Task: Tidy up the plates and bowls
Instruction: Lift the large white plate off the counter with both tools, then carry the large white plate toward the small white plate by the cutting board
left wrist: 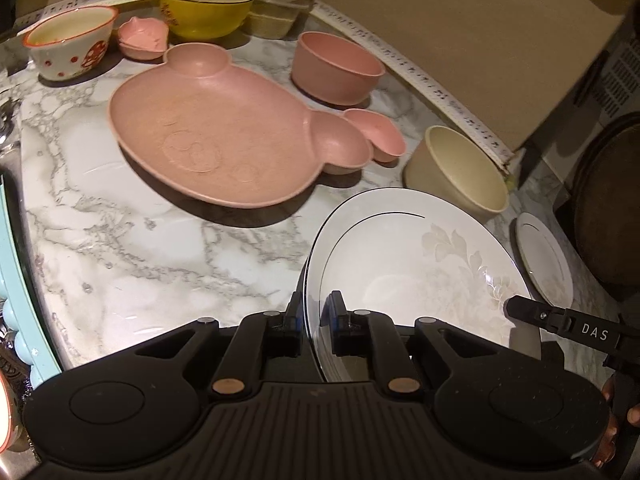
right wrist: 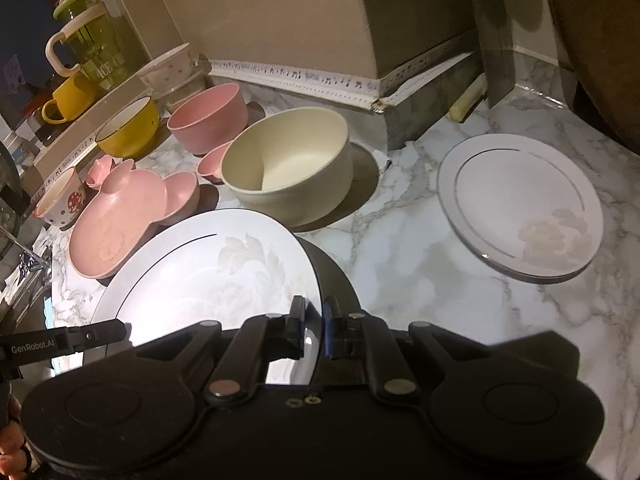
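Both-handed: left gripper (left wrist: 314,314) jaws clamped on near-left rim of white floral plate (left wrist: 420,264); right gripper (right wrist: 313,320) jaws clamped on its opposite rim. Plate seemingly lifted clear of marble bench (left wrist: 140,240). Beyond: pink bear-shaped tray (left wrist: 212,136), cream bowl (right wrist: 288,168), pink bowl (right wrist: 208,116). 2nd white plate (right wrist: 520,204) flat on bench, right.

Home kitchen: marble counter (left wrist: 140,248), bowls (right wrist: 288,168), mugs (right wrist: 70,98).
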The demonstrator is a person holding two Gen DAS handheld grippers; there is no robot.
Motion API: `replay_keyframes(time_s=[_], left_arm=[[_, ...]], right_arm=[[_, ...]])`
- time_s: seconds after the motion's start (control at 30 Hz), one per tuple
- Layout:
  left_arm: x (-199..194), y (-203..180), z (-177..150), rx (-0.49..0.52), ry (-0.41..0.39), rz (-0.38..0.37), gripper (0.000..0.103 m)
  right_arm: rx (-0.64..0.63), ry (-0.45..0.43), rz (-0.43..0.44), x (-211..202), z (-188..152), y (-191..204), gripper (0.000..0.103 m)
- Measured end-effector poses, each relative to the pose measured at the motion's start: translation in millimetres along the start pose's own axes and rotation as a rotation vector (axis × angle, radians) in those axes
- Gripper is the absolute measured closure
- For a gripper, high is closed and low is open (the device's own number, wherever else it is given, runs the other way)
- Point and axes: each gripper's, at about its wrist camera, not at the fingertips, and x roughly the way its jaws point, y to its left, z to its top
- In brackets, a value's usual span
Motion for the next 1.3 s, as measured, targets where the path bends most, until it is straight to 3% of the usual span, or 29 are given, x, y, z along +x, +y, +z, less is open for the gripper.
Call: replay_keyframes(time_s=[0.33,0.87,1.3], left_arm=[[-1.6,-46.8,-7.4,0.088,0.013,-0.083,0.092],[43.7,-187.3,-35.1,0.378,0.131,-0.315,0.092],[77.9,-260.8,-65.2,0.543,0.204,-0.372,0.092]], right_arm=[[0.086,-0.046,-0.042,-42.7,-15.7,-37.4,0.096],[0.358,-0.159,-0.265,-123.4,-81.6,-144.7,0.096],[0.492,-0.197,-0.374,-147.8,-124.0,-202.5,0.096]])
